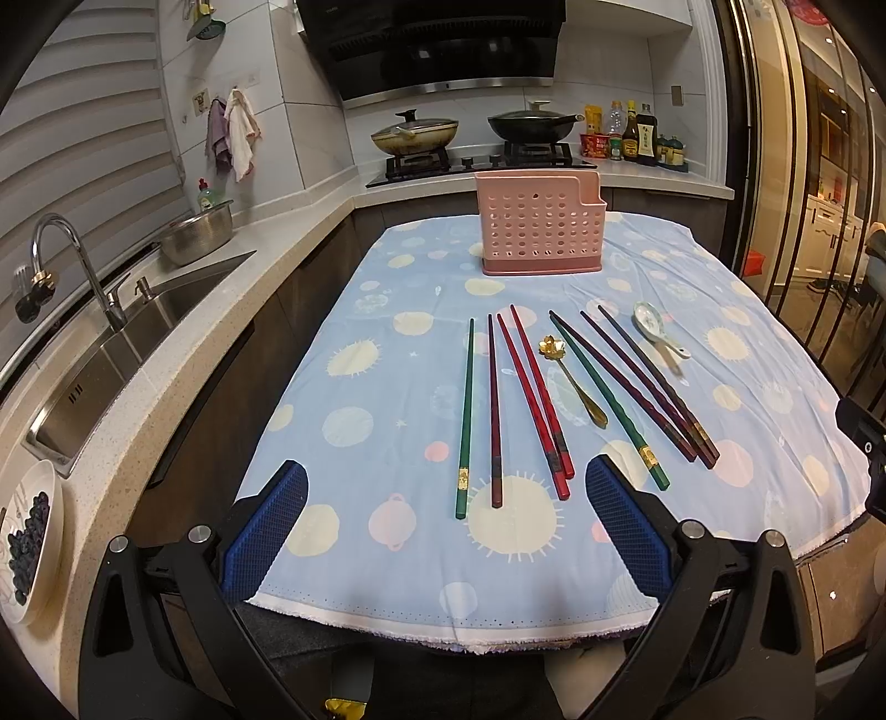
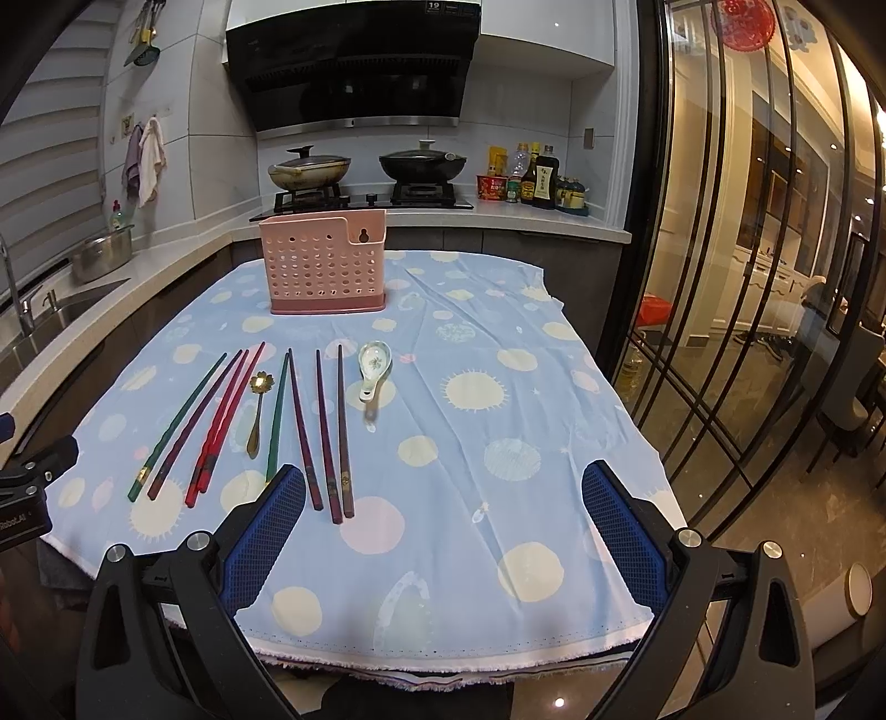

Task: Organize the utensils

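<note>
Chopsticks point(image 1: 548, 399), 8 of them, lie side by side at the centre of the left wrist frame on a blue tablecloth point(image 1: 387, 421), with a gold spoon point(image 1: 573, 382) among them and a white ceramic spoon point(image 1: 659, 332) right of them. Above stands a pink holder point(image 1: 540, 230). Left gripper point(image 1: 446, 526) and right gripper point(image 2: 443, 526) both gape wide, holding nothing.

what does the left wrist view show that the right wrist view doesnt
Only the left wrist view shows the plate of dark berries on the counter and the faucet in full over the sink.

Only the right wrist view shows the keyhole-shaped hole in the pink holder and a red ornament on the glass door.

Both show the chopsticks, gold spoon and white ceramic spoon lying on the blue tablecloth, with each gripper's blue fingers open and empty.
</note>
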`<state>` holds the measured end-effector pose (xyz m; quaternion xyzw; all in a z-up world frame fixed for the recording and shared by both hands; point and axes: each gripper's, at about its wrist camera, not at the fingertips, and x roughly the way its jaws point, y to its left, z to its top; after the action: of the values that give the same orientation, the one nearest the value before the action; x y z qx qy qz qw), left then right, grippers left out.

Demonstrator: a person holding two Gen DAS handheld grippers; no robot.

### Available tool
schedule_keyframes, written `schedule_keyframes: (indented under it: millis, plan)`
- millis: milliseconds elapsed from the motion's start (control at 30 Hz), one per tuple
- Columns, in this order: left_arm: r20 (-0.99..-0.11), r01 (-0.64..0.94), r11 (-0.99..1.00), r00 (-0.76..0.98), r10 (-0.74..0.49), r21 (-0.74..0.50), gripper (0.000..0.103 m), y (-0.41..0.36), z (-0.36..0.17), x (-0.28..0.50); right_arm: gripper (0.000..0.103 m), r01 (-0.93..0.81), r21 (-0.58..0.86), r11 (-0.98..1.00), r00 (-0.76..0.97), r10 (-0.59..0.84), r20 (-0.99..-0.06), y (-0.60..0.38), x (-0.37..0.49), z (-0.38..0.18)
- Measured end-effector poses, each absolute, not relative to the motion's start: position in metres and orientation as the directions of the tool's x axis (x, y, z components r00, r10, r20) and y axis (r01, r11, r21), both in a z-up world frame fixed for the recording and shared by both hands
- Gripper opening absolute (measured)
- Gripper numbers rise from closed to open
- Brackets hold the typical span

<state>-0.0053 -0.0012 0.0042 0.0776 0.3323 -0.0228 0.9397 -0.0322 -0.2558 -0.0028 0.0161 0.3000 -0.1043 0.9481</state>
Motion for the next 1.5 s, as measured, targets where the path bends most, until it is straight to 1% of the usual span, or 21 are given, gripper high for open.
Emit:
schedule_keyframes:
  millis: [633,733,800,900,1067,1200,1300,1400,1467,1500]
  plan:
    - [-0.629,0.096,0.987,0.777,0.009,0.132,0.096,-0.001,0.007,-0.007,0.096,0.203,-0.032,0.979,0.798,-0.184,-0.573,-0.253,-0.033,-0.004]
    - [-0.632,0.095,0.987,0.775,0.011,0.133,0.096,0.003,0.001,-0.005,0.096,0.204,-0.032,0.978,0.800,-0.185,-0.571,-0.253,-0.033,-0.004]
    - [-0.638,0.095,0.987,0.770,0.010,0.129,0.096,0.004,-0.002,-0.004,0.096,0.207,-0.035,0.978,0.801,-0.189,-0.568,-0.252,-0.032,-0.004]
    - [-0.651,0.104,0.990,0.759,-0.020,0.091,0.096,0.011,-0.006,0.006,0.096,0.217,-0.024,0.976,0.801,-0.192,-0.567,-0.257,-0.027,-0.005]
    - [-0.692,0.058,0.998,0.721,-0.015,0.039,0.096,0.036,-0.026,0.035,0.096,0.238,-0.020,0.971,0.777,-0.203,-0.595,-0.266,-0.012,-0.017]
    - [-0.726,0.054,0.998,0.687,-0.017,0.027,0.096,0.044,-0.045,0.056,0.096,0.240,-0.009,0.971,0.757,-0.193,-0.625,-0.267,0.003,-0.029]
    - [-0.744,0.068,0.996,0.668,-0.007,0.052,0.096,0.041,-0.060,0.070,0.096,0.245,-0.004,0.970,0.747,-0.191,-0.637,-0.268,0.014,-0.036]
    - [-0.766,0.089,0.995,0.643,-0.020,0.049,0.094,0.038,-0.073,0.082,0.096,0.255,0.014,0.967,0.737,-0.185,-0.650,-0.270,0.024,-0.041]
    - [-0.782,0.105,0.993,0.623,-0.031,0.045,0.089,0.037,-0.081,0.089,0.096,0.261,0.020,0.965,0.731,-0.184,-0.657,-0.271,0.030,-0.044]
    - [-0.791,0.111,0.993,0.611,-0.040,0.036,0.084,0.037,-0.085,0.091,0.096,0.262,0.023,0.965,0.729,-0.182,-0.660,-0.271,0.033,-0.045]
